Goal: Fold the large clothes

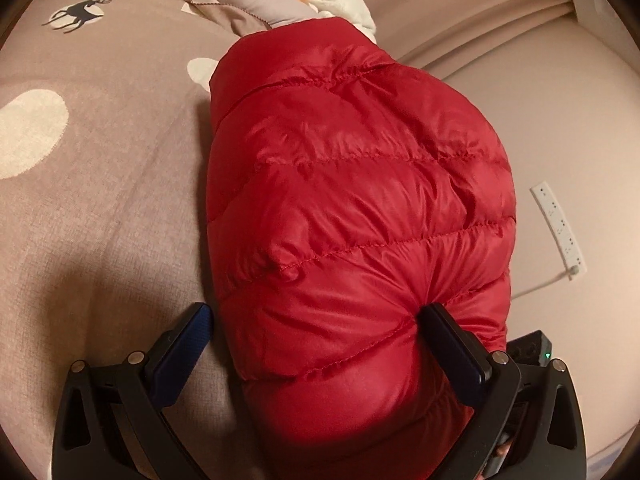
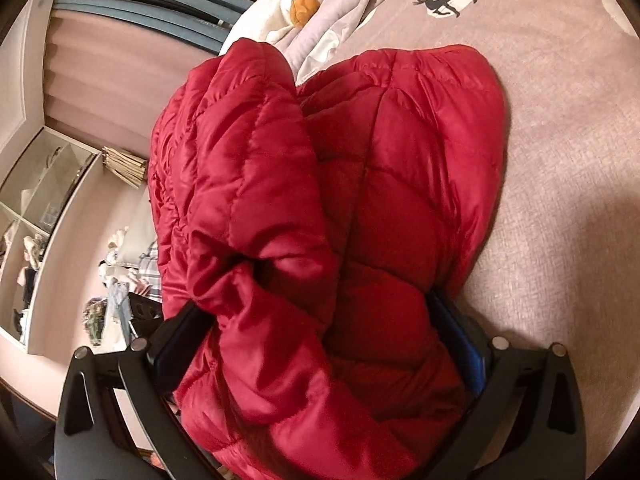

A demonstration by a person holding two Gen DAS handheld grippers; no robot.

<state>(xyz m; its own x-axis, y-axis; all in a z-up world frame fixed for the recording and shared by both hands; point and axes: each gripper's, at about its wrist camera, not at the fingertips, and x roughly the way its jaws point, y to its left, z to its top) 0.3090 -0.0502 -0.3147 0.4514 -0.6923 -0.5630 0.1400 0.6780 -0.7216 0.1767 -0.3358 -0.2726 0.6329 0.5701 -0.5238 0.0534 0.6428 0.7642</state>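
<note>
Left wrist view first: a red quilted down jacket (image 1: 352,200) lies bunched on the bed (image 1: 100,200), its puffy bulk filling the middle of the frame and running away toward the rumpled bedding at the top. The left tool (image 1: 320,312) has its fingers spread wide, and a fat fold of the jacket sits between them. The right-hand finger presses a dent into the fabric; the left-hand finger stands just beside the jacket's edge, over the brown sheet. Whether it actually bites the cloth cannot be told. The sheet carries pale circles and a dark deer print (image 1: 80,10). Off the bed's far side, a white power strip (image 1: 558,228) lies on the floor.

Over to the right wrist view: same red jacket (image 2: 340,200), here seen folded in on itself, one thick quilted roll lying over another. The right tool (image 2: 316,312) straddles the near end, fingers apart and packed full of padding, cloth touching both inner faces. A white duck plush (image 2: 292,4) rests beyond the jacket at the top, and open shelves (image 2: 36,208) stand left of the bed.
</note>
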